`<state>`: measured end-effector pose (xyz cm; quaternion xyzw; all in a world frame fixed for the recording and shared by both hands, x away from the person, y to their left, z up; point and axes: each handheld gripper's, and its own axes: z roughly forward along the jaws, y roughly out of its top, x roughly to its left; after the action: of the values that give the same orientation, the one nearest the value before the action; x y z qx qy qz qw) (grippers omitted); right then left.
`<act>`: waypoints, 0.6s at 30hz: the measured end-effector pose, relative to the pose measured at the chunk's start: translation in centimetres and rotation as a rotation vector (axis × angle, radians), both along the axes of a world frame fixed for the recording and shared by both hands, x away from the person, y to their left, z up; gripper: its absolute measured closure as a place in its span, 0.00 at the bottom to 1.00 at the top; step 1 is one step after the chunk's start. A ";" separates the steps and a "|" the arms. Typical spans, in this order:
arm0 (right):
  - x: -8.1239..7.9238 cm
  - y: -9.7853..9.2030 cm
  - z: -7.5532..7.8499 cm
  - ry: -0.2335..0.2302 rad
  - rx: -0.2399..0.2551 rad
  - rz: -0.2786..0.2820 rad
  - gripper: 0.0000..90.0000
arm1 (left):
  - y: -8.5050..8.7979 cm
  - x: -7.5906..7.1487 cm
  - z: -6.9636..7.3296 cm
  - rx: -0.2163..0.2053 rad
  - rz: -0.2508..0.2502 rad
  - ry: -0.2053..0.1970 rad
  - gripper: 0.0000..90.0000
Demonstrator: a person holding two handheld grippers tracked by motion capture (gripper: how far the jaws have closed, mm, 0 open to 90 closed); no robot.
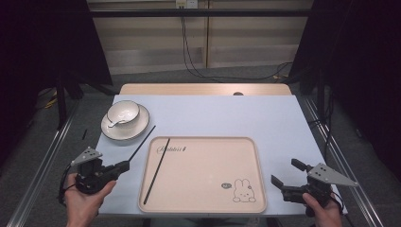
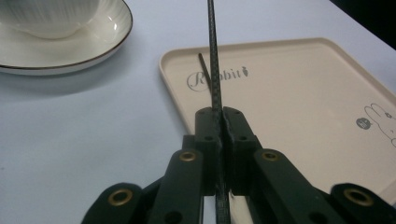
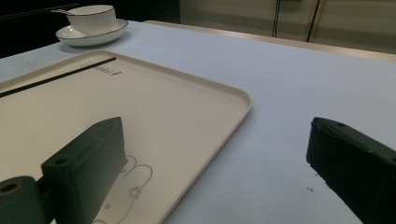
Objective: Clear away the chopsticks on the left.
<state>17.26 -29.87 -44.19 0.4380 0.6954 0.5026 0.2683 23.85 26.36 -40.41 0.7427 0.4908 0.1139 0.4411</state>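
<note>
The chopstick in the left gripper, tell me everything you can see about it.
The chopstick is thin, straight and black, with a finely woven, carbon-like texture in the left gripper view. The left gripper is shut on one end; the rest slants away over the table towards the plate. A second chopstick lies in the tray, apart from it.

Room: grey floor; pale panelled back wall with black cables hanging down to floor; black curtains both sides; metal floor rails; wooden table edge under pale-blue tabletop.
</note>
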 end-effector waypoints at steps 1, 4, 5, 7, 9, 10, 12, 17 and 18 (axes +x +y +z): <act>0.0 0.0 0.0 0.000 0.001 0.000 0.05 | -0.3 -0.2 0.0 -0.002 0.006 0.000 0.95; 0.0 0.0 0.0 0.001 -0.001 0.007 0.05 | -1.5 -0.7 -0.1 -0.009 0.028 -0.001 0.95; 0.0 0.0 0.0 0.004 0.000 0.007 0.05 | -1.8 -0.8 -0.1 0.007 0.024 0.000 0.95; 0.0 0.1 0.0 0.001 -0.002 0.005 0.05 | -2.6 -1.0 -0.2 -0.004 0.040 0.018 0.95; 0.0 0.0 0.0 0.004 0.000 0.008 0.05 | -3.6 -1.1 -0.1 0.009 0.060 0.014 0.95; 0.1 0.0 0.0 0.002 -0.001 0.004 0.05 | -4.0 -1.1 -0.2 -0.003 0.061 0.024 0.95; 0.1 0.0 0.0 0.002 -0.001 0.008 0.05 | -5.1 -1.0 -0.4 0.013 0.060 0.037 0.95; 0.0 0.0 0.0 0.000 0.003 0.007 0.05 | -6.8 -0.5 -1.6 0.025 0.063 0.076 0.95; 0.0 0.0 0.0 0.001 0.001 0.012 0.05 | -6.9 -0.5 -1.9 0.021 0.075 0.076 0.95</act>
<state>17.24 -29.90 -44.19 0.4342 0.6978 0.5043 0.2650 23.39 19.45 -42.26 0.7323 0.5334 0.1070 0.4097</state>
